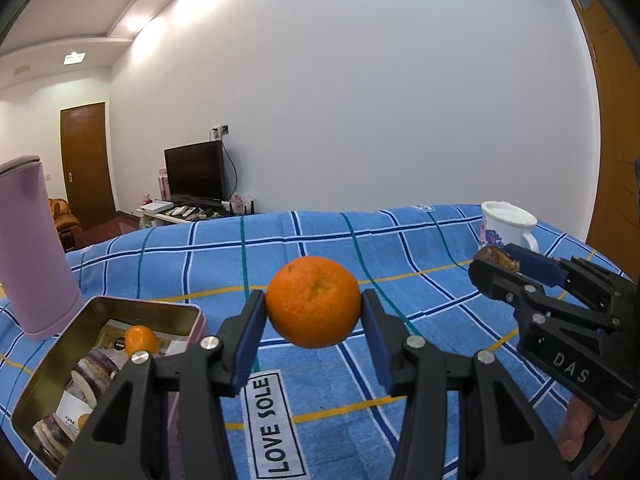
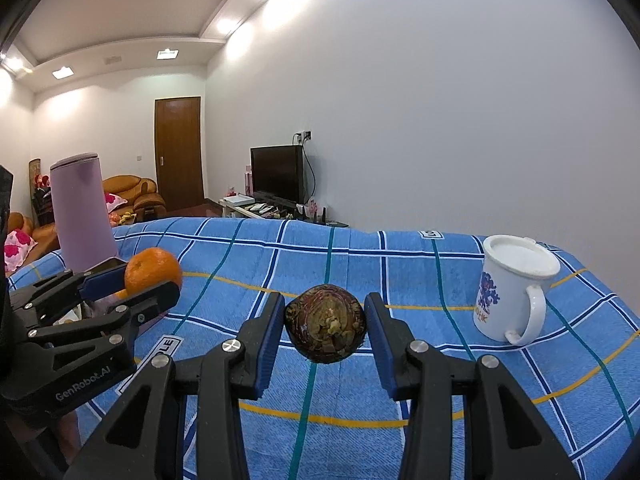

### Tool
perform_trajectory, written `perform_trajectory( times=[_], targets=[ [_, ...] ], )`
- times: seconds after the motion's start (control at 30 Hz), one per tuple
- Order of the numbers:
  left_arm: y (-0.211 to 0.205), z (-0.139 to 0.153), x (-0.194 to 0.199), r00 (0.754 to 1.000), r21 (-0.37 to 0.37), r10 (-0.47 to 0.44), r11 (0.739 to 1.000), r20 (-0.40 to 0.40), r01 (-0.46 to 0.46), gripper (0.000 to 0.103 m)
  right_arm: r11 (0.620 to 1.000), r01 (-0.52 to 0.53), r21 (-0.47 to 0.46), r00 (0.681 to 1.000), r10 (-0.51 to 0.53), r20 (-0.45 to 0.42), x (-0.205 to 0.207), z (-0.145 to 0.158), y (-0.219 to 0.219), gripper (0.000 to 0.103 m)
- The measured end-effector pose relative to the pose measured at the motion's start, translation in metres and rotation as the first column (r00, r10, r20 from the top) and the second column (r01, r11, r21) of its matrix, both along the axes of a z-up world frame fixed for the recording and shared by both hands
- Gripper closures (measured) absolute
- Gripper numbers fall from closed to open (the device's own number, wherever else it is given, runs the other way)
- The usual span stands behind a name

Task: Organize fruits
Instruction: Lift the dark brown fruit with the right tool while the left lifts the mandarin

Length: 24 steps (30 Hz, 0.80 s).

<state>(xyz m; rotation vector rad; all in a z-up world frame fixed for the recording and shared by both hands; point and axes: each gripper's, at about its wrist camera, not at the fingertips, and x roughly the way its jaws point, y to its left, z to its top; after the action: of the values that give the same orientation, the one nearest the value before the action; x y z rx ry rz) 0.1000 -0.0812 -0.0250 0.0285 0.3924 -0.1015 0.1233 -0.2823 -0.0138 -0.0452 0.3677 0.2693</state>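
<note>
My left gripper [image 1: 314, 308] is shut on an orange [image 1: 313, 302] and holds it above the blue checked cloth. It also shows at the left of the right wrist view [image 2: 138, 280], with the orange [image 2: 154, 270] between its fingers. My right gripper [image 2: 325, 326] is shut on a dark brown round fruit [image 2: 325, 328], held above the cloth. In the left wrist view the right gripper [image 1: 500, 260] is at the right, holding the brown fruit [image 1: 498, 258]. An open gold tin [image 1: 44, 380] at lower left holds a small orange [image 1: 141, 340] and several dark wrapped items.
A tall purple tumbler [image 1: 30, 244] stands behind the tin; it also shows in the right wrist view [image 2: 84, 212]. A white lidded mug [image 2: 514, 292] stands at the right on the blue cloth [image 2: 400, 272]. A TV stand and door lie beyond the table.
</note>
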Motion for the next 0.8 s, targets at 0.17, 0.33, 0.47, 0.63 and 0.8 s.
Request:
perform_trajectory(
  times=[0.17,0.33,0.47,0.63,0.8],
  targets=[
    [0.002,0.0,-0.004,1.0,0.002,0.003,1.0,0.0,-0.003,0.053,1.0,-0.001,0.002,1.0,0.001,0.009,-0.003,0.001,0.001,0.06],
    [0.004,0.0,-0.009,1.0,0.004,0.0,1.0,-0.006,0.0,0.053,1.0,-0.004,0.0,1.0,0.004,0.014,-0.006,0.001,0.002,0.06],
    [0.004,-0.001,-0.013,1.0,0.008,-0.002,1.0,-0.013,0.002,0.053,1.0,-0.007,-0.001,1.0,0.007,0.018,-0.008,0.002,0.003,0.06],
    [0.007,-0.001,-0.02,1.0,0.018,-0.002,1.0,-0.012,0.002,0.053,1.0,-0.015,-0.002,1.0,0.015,0.021,-0.011,0.002,0.006,0.06],
    [0.011,-0.001,-0.027,1.0,0.022,-0.011,1.0,-0.02,0.011,0.053,0.999,-0.033,-0.007,0.999,0.033,0.026,-0.015,0.003,0.011,0.06]
  ],
)
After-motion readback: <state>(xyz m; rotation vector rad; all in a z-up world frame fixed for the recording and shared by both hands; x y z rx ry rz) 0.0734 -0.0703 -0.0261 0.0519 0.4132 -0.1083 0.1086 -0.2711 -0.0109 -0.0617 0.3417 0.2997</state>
